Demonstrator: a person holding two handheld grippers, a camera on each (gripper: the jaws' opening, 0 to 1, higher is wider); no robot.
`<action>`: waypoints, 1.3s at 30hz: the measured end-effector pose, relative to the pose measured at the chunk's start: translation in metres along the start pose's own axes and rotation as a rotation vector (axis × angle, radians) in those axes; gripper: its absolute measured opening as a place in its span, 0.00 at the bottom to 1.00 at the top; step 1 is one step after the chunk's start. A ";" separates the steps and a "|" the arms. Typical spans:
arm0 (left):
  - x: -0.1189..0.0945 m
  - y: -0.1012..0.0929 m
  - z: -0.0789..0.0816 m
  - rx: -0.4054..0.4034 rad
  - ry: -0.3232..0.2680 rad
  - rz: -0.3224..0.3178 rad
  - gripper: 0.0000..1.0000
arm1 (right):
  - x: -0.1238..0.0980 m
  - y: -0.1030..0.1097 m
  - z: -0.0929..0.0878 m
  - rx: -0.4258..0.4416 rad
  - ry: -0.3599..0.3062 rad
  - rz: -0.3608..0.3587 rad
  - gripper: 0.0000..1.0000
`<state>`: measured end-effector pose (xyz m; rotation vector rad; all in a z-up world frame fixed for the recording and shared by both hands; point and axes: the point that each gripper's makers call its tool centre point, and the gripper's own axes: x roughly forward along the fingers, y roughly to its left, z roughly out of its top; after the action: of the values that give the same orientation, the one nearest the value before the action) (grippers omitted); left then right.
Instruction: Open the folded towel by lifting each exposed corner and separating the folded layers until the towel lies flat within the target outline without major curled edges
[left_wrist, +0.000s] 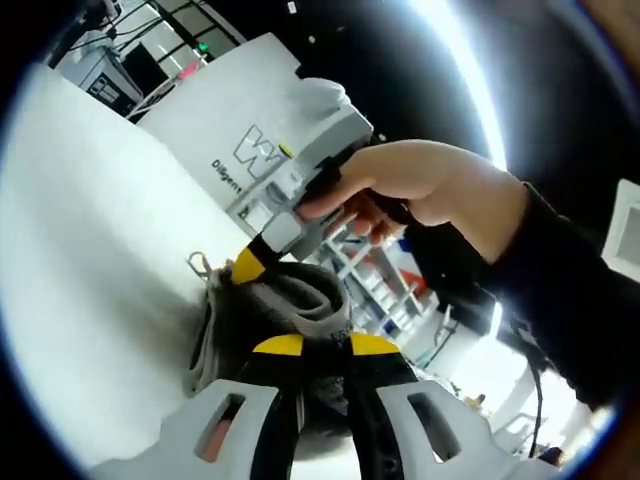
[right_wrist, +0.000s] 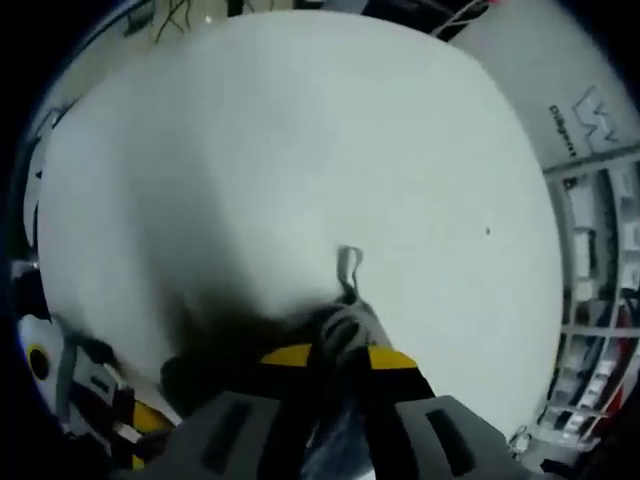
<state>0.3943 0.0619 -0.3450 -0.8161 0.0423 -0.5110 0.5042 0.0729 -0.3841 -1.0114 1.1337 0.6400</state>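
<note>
A grey towel (left_wrist: 300, 300) is bunched up on the white table (left_wrist: 90, 250), with its hang loop (left_wrist: 197, 265) sticking out at the edge. My left gripper (left_wrist: 325, 346) is shut on the towel, and folds of cloth rise between its yellow-tipped jaws. A hand (left_wrist: 420, 185) holds the right gripper (left_wrist: 250, 268), which comes in from the right and pinches the towel's upper edge. In the right gripper view, my right gripper (right_wrist: 340, 357) is shut on the grey towel (right_wrist: 345, 325), lifted off the table (right_wrist: 300, 150). The hang loop (right_wrist: 348, 262) stands up beyond its tips.
A white panel with dark lettering (left_wrist: 240, 140) stands at the table's far edge. Shelving and equipment (right_wrist: 600, 300) lie past the table. A grey and yellow tool body (right_wrist: 110, 400) sits at the lower left of the right gripper view.
</note>
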 end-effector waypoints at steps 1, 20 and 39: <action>0.000 0.000 0.000 0.002 0.000 0.000 0.10 | 0.001 0.001 -0.001 -0.004 0.000 0.002 0.11; 0.003 -0.009 -0.003 0.027 0.025 -0.003 0.06 | -0.008 -0.002 -0.004 -0.078 -0.019 -0.017 0.10; 0.015 -0.032 0.007 0.096 0.035 -0.023 0.06 | -0.025 -0.017 -0.005 -0.077 -0.085 -0.008 0.10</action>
<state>0.3962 0.0417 -0.3154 -0.7149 0.0407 -0.5446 0.5078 0.0628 -0.3551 -1.0437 1.0364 0.7180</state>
